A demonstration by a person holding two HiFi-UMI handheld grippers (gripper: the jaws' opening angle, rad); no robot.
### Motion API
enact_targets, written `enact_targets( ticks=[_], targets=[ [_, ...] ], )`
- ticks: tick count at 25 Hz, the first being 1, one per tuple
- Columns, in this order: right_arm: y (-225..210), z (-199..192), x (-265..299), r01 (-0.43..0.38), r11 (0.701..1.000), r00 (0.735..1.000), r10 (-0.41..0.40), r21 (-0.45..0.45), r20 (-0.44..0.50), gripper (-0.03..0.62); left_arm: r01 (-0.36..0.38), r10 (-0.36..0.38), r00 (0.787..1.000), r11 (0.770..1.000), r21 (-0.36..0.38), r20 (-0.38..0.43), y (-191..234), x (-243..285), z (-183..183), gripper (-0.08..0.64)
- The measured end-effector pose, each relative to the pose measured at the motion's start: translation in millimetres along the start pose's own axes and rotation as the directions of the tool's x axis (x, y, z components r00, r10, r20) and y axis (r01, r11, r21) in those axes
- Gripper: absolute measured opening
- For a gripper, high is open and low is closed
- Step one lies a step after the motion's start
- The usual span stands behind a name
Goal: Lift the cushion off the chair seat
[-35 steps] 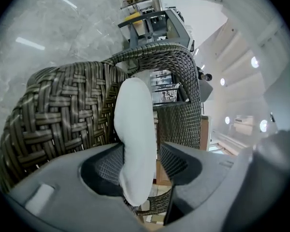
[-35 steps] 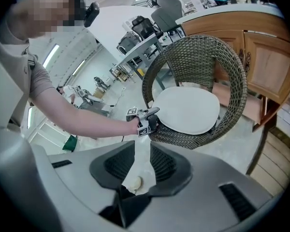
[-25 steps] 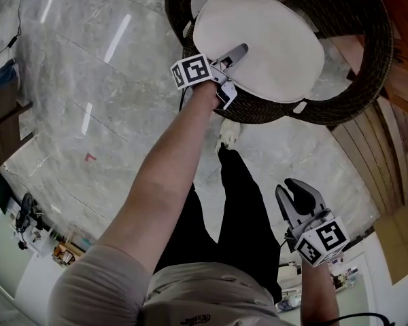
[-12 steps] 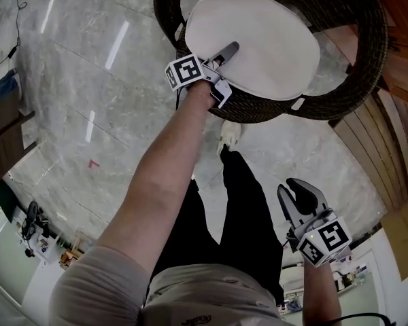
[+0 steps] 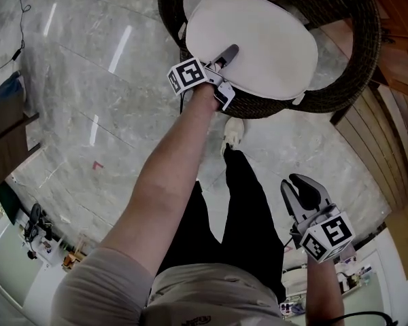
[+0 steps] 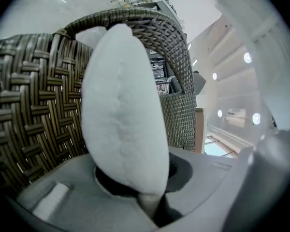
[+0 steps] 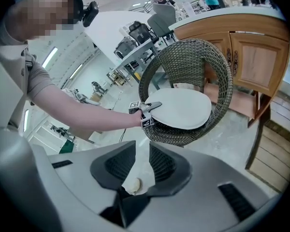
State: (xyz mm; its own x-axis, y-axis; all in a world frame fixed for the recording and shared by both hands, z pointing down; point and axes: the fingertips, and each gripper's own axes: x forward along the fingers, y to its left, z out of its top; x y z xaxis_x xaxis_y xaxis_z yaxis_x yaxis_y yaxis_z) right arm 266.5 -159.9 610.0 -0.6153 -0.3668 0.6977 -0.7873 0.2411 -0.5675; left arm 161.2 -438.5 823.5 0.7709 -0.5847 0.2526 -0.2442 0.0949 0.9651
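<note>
Cushion-lifting is at the gripping stage, by my reading. The pale cushion lies flat on the seat of the round wicker chair, filling most of it. The left gripper has come in at the cushion's 8 o'clock edge in the head view, one finger on top and the other under the rim. Seen from that gripper, its fingers are closing on the padded edge, which already looks squeezed thin where it runs deepest between them.

The right gripper hangs low at about 5 o'clock, well apart from the chair. Its fingers are spread, closing a little, with nothing between them but floor and the toe of a shoe.

To do this well, I would let the left fingers finish their squeeze before any pull. A hold this close to the rim may slip off soft stuffing once the weight hangs from it. Raising that edge first, toward 12 o'clock and upward, should peel the cushion off the seat without dragging it across the weave. The free right gripper could take the opposite edge, near 4 o'clock, so the cushion comes up level and does not flop or catch on the chair's tall back.
</note>
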Motion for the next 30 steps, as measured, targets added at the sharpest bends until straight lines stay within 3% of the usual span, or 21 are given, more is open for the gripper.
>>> enact_targets(
  ticks=[14, 30],
  targets=[
    [58.4, 1.6, -17.6, 0.006, 0.998, 1.0, -0.005, -0.062, 0.026, 0.083, 0.041, -0.041, 0.999, 0.999, 0.003, 0.02, -66.0, -89.2, -6.7, 0.058],
    [154.0, -12.6, -34.7, 0.055, 0.986, 0.998, -0.049, -0.159, 0.043, 0.044, 0.207, -0.207, 0.977, 0.978, -0.008, 0.048, -191.3, -235.3, -9.0, 0.057]
  ],
)
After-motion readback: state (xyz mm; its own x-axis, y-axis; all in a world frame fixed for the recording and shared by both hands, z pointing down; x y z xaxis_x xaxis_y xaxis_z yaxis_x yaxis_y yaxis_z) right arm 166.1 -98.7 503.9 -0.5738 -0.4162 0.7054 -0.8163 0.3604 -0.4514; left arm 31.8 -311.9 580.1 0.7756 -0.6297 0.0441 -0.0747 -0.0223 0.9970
